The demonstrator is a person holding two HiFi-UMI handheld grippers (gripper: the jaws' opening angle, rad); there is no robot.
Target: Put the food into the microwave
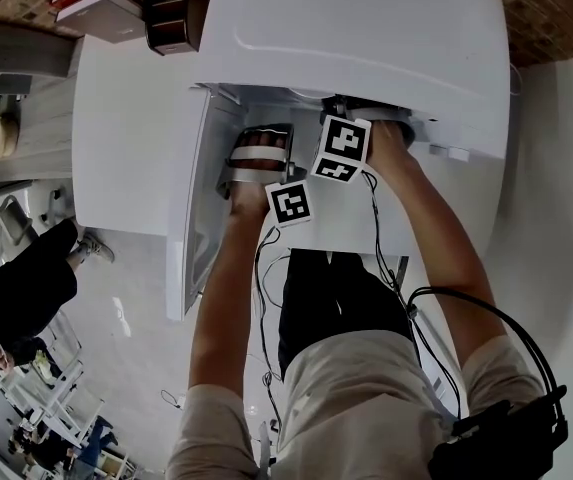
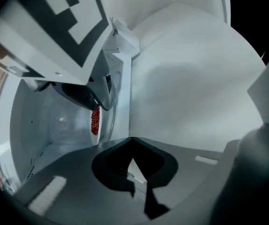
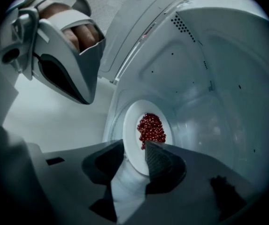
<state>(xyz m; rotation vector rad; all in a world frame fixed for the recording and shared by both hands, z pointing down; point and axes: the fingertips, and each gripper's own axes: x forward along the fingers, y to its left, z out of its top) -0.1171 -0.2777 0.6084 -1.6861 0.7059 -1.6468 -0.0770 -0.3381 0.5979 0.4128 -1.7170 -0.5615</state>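
The white microwave (image 1: 366,38) stands with its door (image 1: 191,218) swung open to the left. Inside the cavity lies a white plate (image 3: 146,135) with a heap of small red food (image 3: 151,128). My right gripper (image 3: 134,149) reaches into the cavity; its jaws stand apart with the plate's near rim between them, one finger (image 3: 158,159) over the plate. The plate and food (image 2: 95,120) show edge-on in the left gripper view, under the right gripper's marker cube (image 2: 68,27). My left gripper (image 2: 132,139) hangs at the opening's left side (image 1: 258,136), its tips together, holding nothing.
The open door stands close at the left of my left gripper. Boxes (image 1: 106,3) sit on the white counter behind the microwave. A person in black (image 1: 16,298) stands at the far left. Cables (image 1: 376,238) hang from the grippers.
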